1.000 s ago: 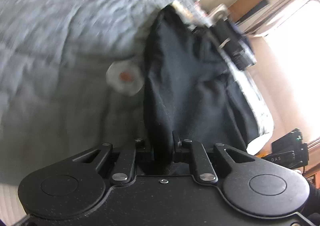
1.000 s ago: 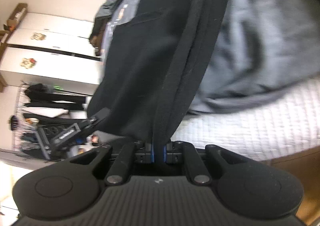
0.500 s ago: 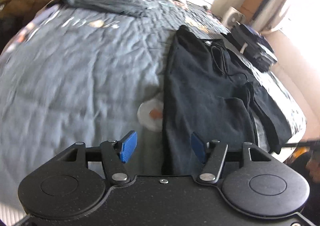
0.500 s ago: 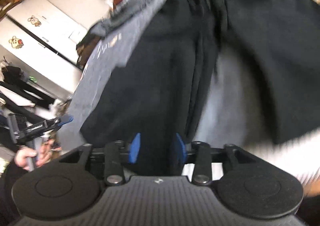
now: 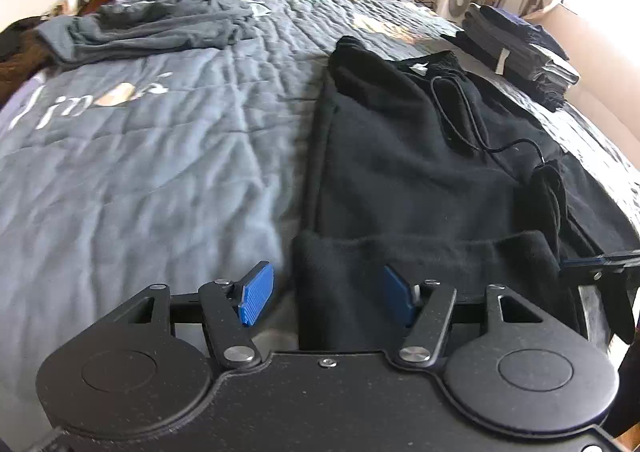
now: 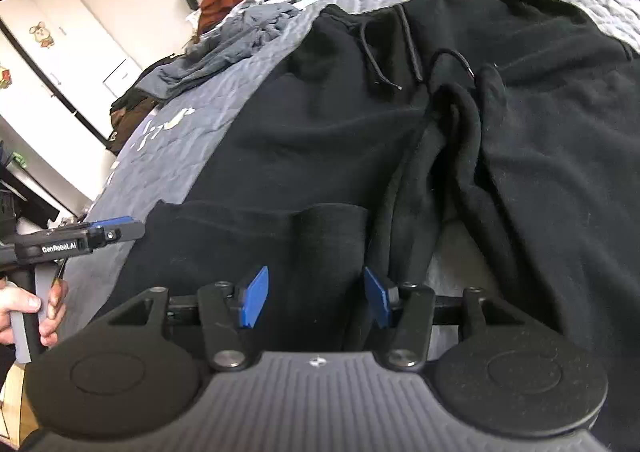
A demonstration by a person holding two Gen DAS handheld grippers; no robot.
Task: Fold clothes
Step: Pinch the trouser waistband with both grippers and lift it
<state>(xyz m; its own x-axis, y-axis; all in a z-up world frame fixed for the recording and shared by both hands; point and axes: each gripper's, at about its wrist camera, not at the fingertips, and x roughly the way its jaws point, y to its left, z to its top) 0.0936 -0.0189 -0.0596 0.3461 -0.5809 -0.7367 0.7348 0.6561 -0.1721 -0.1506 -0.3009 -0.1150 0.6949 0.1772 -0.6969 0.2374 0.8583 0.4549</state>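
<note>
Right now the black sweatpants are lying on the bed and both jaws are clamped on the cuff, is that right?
Not quite. The black sweatpants do lie on the bed, but both jaws are open: left gripper in the left wrist view, right gripper in the right wrist view.

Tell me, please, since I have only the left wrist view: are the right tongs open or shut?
Observer: The right tongs are open, with their blue pads well apart.
Operator: Thank you. What lies between the pads?
Observer: The cuff of the pants lies between them, unclamped.
Operator: And can you see my left hand?
Observer: Yes, the left hand shows at that view's left edge, wrapped around the handle of the left tongs.
</note>
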